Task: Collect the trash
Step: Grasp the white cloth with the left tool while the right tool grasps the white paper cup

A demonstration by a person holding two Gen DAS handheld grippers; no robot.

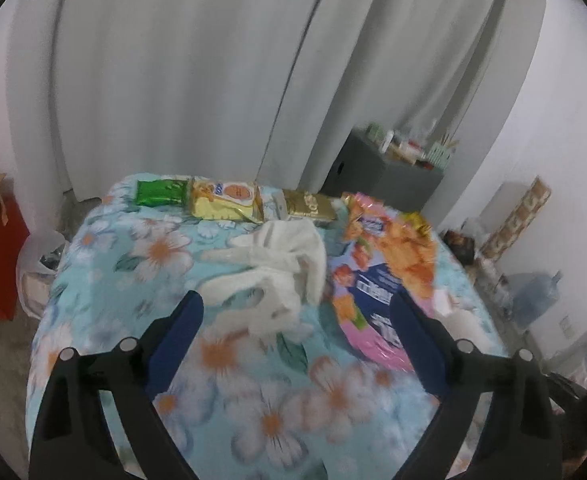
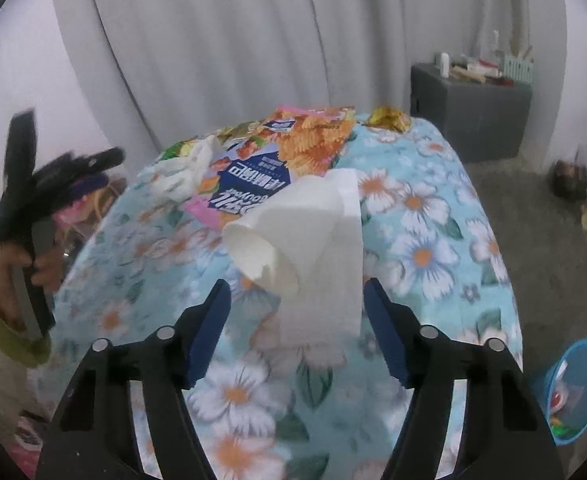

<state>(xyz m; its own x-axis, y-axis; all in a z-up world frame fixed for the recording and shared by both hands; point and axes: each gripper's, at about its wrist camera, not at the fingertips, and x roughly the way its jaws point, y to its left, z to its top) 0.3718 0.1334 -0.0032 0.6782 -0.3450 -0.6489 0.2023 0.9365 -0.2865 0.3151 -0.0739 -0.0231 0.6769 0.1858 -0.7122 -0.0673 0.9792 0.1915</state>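
Paper is the tricky bit here: a white paper cone, torn at the rim and trailing a loose sheet, lies on its side on the flowery blue tablecloth, right in front of the right gripper. Its jaws stand apart on either side of the trailing sheet, not pressing on it, so nothing is held yet. If they close on that floppy tail, the thin paper could just crumple or tear, and the cone might roll off across the cloth.

Over on the other side, the left gripper is spread wide and empty, hovering near a crumpled white tissue-ish wad. That stuff is soft and lumpy, so a shallow pinch could also snag the cloth and drag everything with it.

Rest of the trash sits further back on the table: a big glossy pink-and-orange snack bag lying flat, and along the far edge a green wrapper, a yellow packet and a gold one. All slick, crinkly foil or plastic, flat enough that jaws may slide off.

Down on the floor to the right is a small blue bin with some bits already in it, probably the drop spot. Both views are blurry, so aim could easily be off.
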